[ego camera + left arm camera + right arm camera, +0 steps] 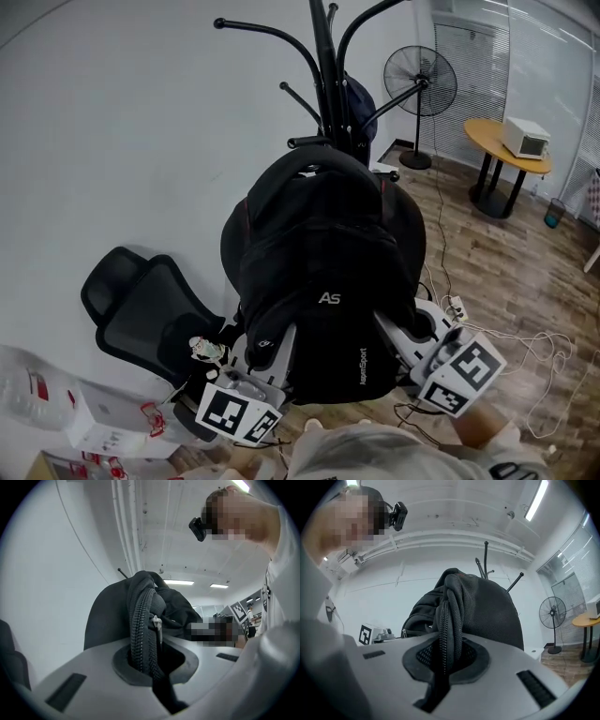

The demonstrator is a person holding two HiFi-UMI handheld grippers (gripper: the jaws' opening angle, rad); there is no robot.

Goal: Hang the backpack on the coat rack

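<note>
I had the backpack [328,272] up off the floor, directly in front of the coat rack [325,56]. It was black, with a small pale logo and a line of lettering on its front pocket. It hung upright with that pocket facing me and its top handle close below the rack's lowest pegs; I couldn't tell whether it touched them. The rack was black, a slim pole with curved arms ending in knobs, and the bag hid its lower part. My left hand-held gripper [150,663] was clamped on a zippered edge on one side of the bag. My right hand-held gripper [445,658] pinched the zippered edge on the other side.
</note>
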